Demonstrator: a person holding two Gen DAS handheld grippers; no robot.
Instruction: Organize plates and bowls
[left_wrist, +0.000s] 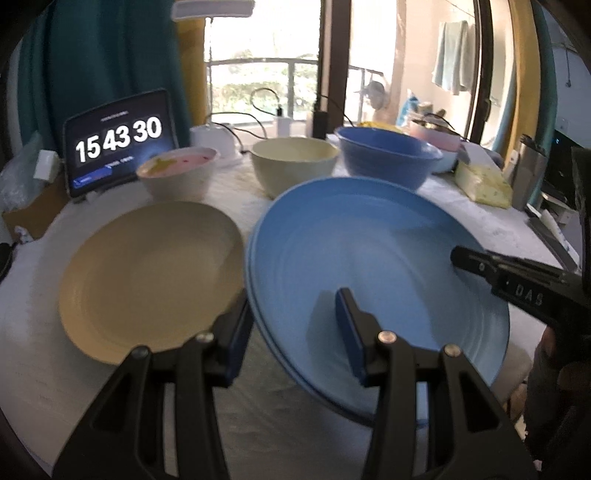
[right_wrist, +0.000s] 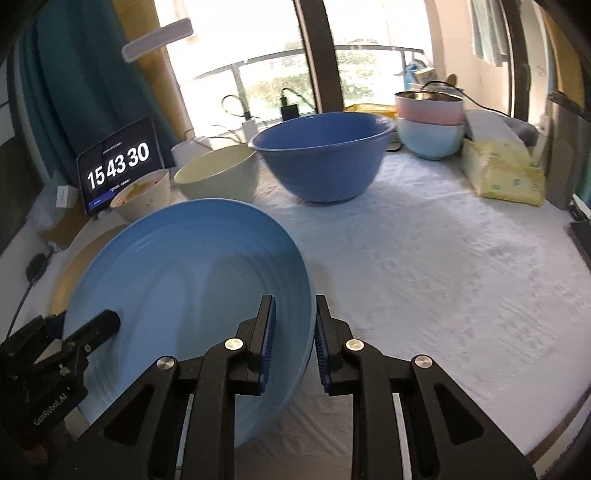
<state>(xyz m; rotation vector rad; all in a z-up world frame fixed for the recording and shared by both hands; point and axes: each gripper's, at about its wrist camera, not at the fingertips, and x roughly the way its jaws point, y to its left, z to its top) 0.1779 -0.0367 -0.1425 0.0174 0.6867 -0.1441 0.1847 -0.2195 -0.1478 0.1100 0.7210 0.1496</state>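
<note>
- The blue plate (right_wrist: 192, 295) is tipped up off the white table (right_wrist: 443, 277), between the two grippers.
- The right gripper (right_wrist: 293, 343) pinches the plate's right rim, one pad inside, one outside.
- The left gripper (left_wrist: 291, 332) sits over the plate's left rim with its jaws part open; whether its pads press the rim cannot be told.
- The yellow plate (left_wrist: 147, 280) lies flat just to the left, closest to the left gripper.
- The blue plate probably goes that way next, onto the yellow one.
</note>
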